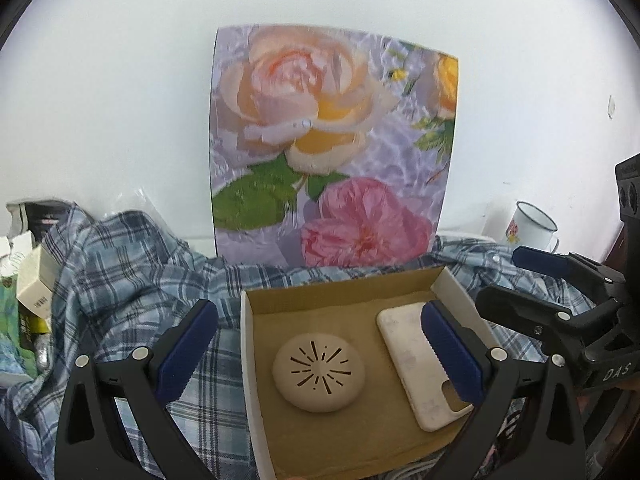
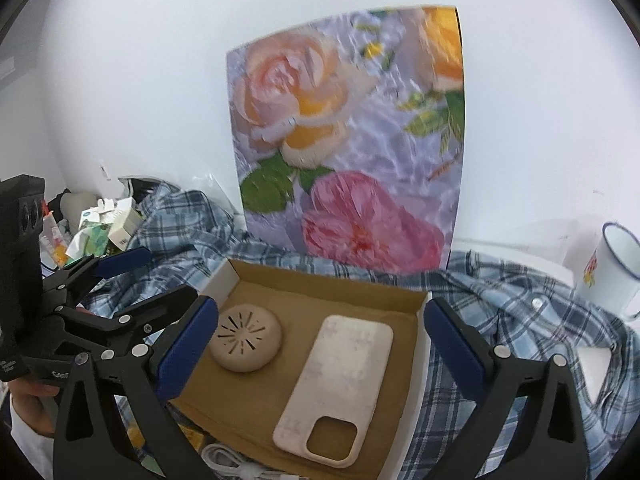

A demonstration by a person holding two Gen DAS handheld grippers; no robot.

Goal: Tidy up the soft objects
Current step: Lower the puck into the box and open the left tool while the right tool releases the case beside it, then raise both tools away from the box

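A shallow cardboard box (image 1: 249, 344) (image 2: 320, 285) rests on a blue plaid shirt (image 1: 120, 272) (image 2: 500, 304). Inside it lie a beige round soft dome with slits (image 1: 319, 373) (image 2: 246, 336) and a beige soft phone case (image 1: 416, 356) (image 2: 340, 376), flat and apart from each other. My left gripper (image 1: 320, 308) hovers over the box, open, with nothing between its blue pads. My right gripper (image 2: 320, 306) also hangs open above the box, holding nothing. Each gripper shows at the edge of the other's view: the right gripper (image 1: 516, 280) and the left gripper (image 2: 160, 276).
A floral picture (image 1: 332, 148) (image 2: 352, 140) leans on the white wall behind the box. A white enamel mug (image 1: 532, 226) (image 2: 612, 272) stands at the right. Small boxes and packets (image 1: 36, 288) (image 2: 104, 224) are piled at the left. A white cable (image 2: 232, 458) lies by the box's near edge.
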